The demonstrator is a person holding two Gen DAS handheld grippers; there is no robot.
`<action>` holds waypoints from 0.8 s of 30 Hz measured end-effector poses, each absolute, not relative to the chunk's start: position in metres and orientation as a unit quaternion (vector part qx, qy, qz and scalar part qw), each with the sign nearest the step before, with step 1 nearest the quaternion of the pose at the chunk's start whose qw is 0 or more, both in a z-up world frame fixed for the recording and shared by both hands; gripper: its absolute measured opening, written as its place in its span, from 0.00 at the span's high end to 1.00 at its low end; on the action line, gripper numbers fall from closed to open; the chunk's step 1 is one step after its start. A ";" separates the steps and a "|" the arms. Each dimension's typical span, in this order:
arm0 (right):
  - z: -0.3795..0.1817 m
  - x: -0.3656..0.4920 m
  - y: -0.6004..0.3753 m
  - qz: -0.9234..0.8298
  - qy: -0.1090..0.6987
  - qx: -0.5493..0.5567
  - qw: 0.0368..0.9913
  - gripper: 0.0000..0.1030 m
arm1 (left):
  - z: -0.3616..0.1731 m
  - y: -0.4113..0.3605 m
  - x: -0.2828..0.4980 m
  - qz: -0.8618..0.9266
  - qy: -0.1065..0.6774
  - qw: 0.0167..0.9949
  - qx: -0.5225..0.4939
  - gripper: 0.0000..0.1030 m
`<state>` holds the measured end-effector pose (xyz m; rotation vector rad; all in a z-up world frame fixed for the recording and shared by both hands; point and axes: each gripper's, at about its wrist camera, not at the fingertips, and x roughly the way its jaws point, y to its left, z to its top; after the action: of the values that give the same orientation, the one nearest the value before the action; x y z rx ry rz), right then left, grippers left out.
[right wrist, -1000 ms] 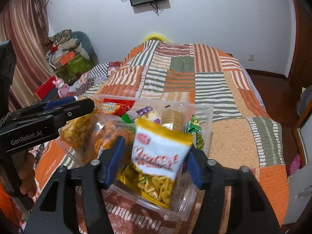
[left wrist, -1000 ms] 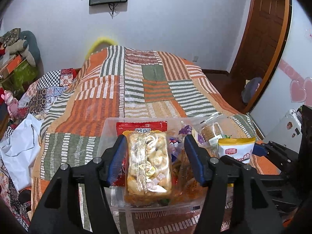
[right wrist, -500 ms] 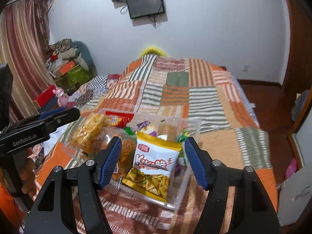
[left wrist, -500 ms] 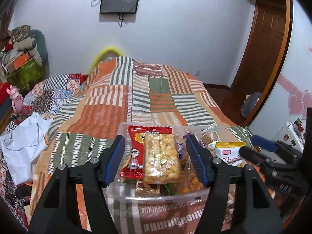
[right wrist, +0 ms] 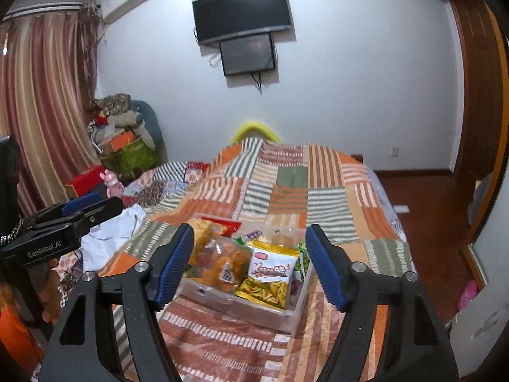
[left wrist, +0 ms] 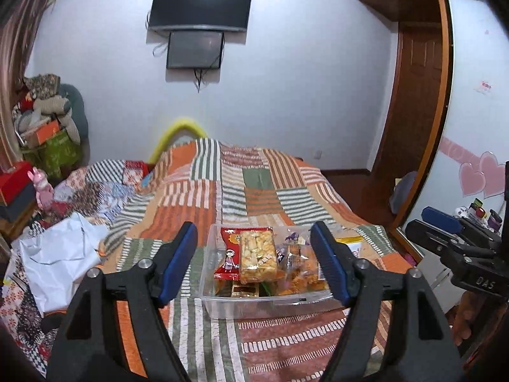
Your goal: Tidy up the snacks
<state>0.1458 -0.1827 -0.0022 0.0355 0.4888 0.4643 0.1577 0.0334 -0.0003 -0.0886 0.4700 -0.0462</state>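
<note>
A clear plastic bin [left wrist: 254, 306] full of snack packs sits on the patchwork bed; it also shows in the right wrist view [right wrist: 286, 316]. In it lie a red packet [left wrist: 228, 256], a clear pack of yellow crackers [left wrist: 257, 253] and a white and yellow chip bag [right wrist: 270, 275]. My left gripper [left wrist: 254, 261] is open and empty, held above and in front of the bin. My right gripper [right wrist: 249, 262] is open and empty, also back from the bin. Each gripper shows at the edge of the other's view.
The patchwork quilt [left wrist: 254, 187] covers the bed. White cloth [left wrist: 60, 254] lies at the bed's left side. Boxes and a pink toy [left wrist: 43, 187] stand at the left. A wooden door [left wrist: 410, 111] and wardrobe [left wrist: 470, 159] are at the right.
Both grippers have drawn back and up from the bin. The cracker pack and the chip bag, earlier between the fingers, now lie in the bin.
</note>
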 end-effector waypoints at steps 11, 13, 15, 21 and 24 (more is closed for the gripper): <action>0.009 0.115 -0.183 0.226 0.179 0.012 0.958 0.12 | 0.012 0.029 0.115 -0.007 0.171 0.985 -0.038 0.04; 0.008 0.113 -0.184 0.227 0.174 0.017 0.958 0.09 | 0.011 0.029 0.110 -0.005 0.166 0.985 -0.041 0.01; 0.008 0.111 -0.184 0.220 0.161 0.017 0.962 0.02 | 0.011 0.029 0.106 -0.006 0.161 0.986 -0.047 0.01; 0.006 0.105 -0.181 0.224 0.147 0.016 0.963 0.00 | 0.006 0.028 0.098 -0.005 0.150 0.987 -0.051 0.00; 0.004 0.100 -0.182 0.227 0.144 0.018 0.963 0.00 | 0.006 0.027 0.093 0.001 0.141 0.989 -0.047 0.00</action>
<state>0.1000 -0.1824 0.0042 0.0367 0.2923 0.4589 0.0928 0.0270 0.0062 -0.0942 0.2828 0.0019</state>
